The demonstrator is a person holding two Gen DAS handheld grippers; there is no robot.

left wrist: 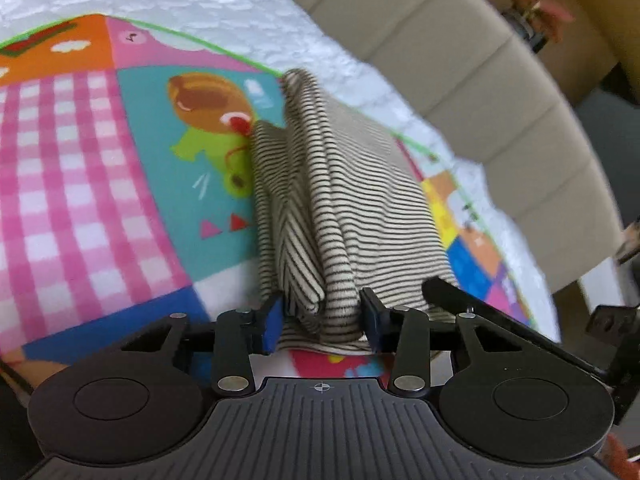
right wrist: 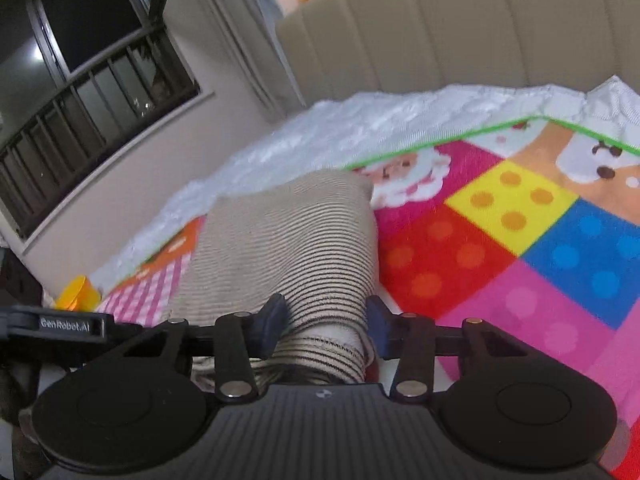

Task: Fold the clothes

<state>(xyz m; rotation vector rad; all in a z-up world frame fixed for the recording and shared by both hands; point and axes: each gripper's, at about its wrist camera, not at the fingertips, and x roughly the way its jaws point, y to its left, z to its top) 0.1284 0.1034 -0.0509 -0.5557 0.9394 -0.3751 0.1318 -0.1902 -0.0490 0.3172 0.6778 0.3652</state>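
Striped beige garment (left wrist: 340,200) bunched up on the colourful play mat (left wrist: 100,160), left gripper (left wrist: 322,320) pinching its folds, right gripper (right wrist: 326,326) clamped on its edge too

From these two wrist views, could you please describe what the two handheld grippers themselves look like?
Both look alike: the left gripper and right gripper each have a ribbed dark grey body with a small crosshair mark, two round black discs, black linkage arms with silver pins, and blue fingertip pads. In the right wrist view, a black bar beside it reads GenRobot.AI in white.
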